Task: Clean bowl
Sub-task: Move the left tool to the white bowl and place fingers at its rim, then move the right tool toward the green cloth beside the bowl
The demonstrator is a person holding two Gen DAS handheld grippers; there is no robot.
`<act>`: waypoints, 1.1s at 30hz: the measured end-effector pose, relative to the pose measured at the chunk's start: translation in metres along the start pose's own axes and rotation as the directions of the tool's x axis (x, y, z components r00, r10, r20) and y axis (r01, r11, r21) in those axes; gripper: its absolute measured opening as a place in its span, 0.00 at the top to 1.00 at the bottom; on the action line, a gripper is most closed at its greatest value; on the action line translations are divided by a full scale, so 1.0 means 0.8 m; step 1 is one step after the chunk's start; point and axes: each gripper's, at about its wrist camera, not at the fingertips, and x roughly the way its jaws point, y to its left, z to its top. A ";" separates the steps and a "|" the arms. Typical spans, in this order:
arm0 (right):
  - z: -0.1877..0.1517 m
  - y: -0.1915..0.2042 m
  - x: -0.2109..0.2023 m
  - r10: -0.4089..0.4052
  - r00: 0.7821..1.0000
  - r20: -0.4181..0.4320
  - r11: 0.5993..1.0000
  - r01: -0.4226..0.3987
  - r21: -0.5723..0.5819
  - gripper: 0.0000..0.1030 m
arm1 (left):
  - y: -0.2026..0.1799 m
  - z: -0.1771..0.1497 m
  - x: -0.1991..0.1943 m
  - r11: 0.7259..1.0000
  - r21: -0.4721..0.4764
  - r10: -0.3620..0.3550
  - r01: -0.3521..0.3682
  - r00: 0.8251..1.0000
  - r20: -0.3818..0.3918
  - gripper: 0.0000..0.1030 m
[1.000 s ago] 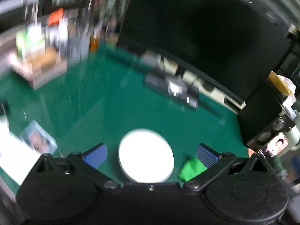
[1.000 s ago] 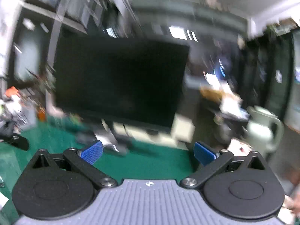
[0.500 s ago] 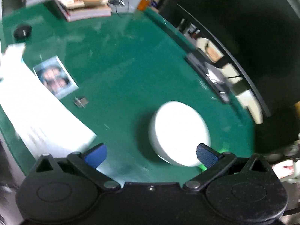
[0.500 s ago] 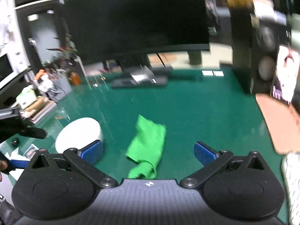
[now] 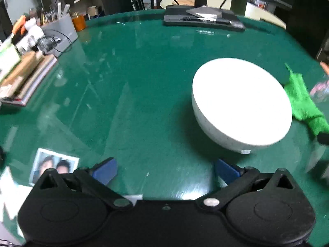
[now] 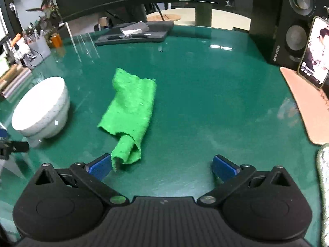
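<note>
A white speckled bowl point(image 5: 240, 100) stands on the green table, ahead and to the right of my left gripper point(image 5: 165, 170), which is open and holds nothing. In the right wrist view the same bowl point(image 6: 42, 108) is at the far left. A crumpled green cloth point(image 6: 130, 105) lies between the bowl and the middle of the table, its rolled near end just ahead of the left finger of my right gripper point(image 6: 161, 167). That gripper is open and empty. The cloth point(image 5: 304, 103) also shows at the right edge of the left wrist view.
A dark keyboard tray point(image 6: 135, 34) and a monitor stand lie at the back. Books and a pen holder point(image 5: 58, 32) crowd the left edge. A photo point(image 5: 52, 164) and papers lie near left. A speaker point(image 6: 287, 22), a phone point(image 6: 314, 51) and a pink pad point(image 6: 306, 107) stand right.
Both cameras swung down and steadied over the table. The bowl shifted from centre to right in the left wrist view; the cloth came closer to my right gripper. Both grippers stayed open.
</note>
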 end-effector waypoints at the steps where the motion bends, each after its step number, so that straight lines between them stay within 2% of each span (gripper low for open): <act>1: 0.000 0.001 0.001 -0.011 1.000 0.003 1.000 0.011 -0.004 0.00 | 0.002 -0.001 0.002 1.000 -0.006 0.004 -0.004 1.000 0.022 0.00; 5: -0.001 0.004 0.005 -0.043 0.999 0.024 0.999 0.043 0.001 0.00 | -0.004 -0.015 0.009 0.999 -0.043 0.035 -0.028 0.983 0.179 0.00; 7: 0.001 0.007 0.008 -0.063 0.998 0.031 0.998 0.063 0.013 0.00 | -0.012 -0.009 0.011 0.999 -0.042 0.037 -0.028 0.975 0.221 0.00; 12: 0.005 0.012 0.015 -0.088 0.994 0.066 0.996 0.086 0.030 0.00 | -0.018 0.016 0.033 0.999 0.039 -0.028 0.018 0.954 0.298 0.00; 17: 0.012 0.017 0.026 -0.130 0.986 0.100 0.990 0.123 0.075 0.00 | -0.019 0.029 0.044 0.997 0.058 -0.057 0.042 0.953 0.297 0.00; 28: 0.014 0.022 0.043 -0.210 0.960 0.184 0.971 0.184 0.149 0.00 | -0.015 0.022 0.041 0.997 0.063 -0.066 0.050 0.953 0.295 0.00; 30: 0.016 0.022 0.043 -0.212 0.961 0.179 0.971 0.186 0.149 0.00 | -0.015 0.022 0.041 0.997 0.063 -0.066 0.049 0.953 0.295 0.00; 33: 0.026 0.019 0.044 -0.199 0.972 0.127 0.973 0.181 0.140 0.00 | -0.015 0.022 0.041 0.997 0.063 -0.065 0.049 0.953 0.295 0.00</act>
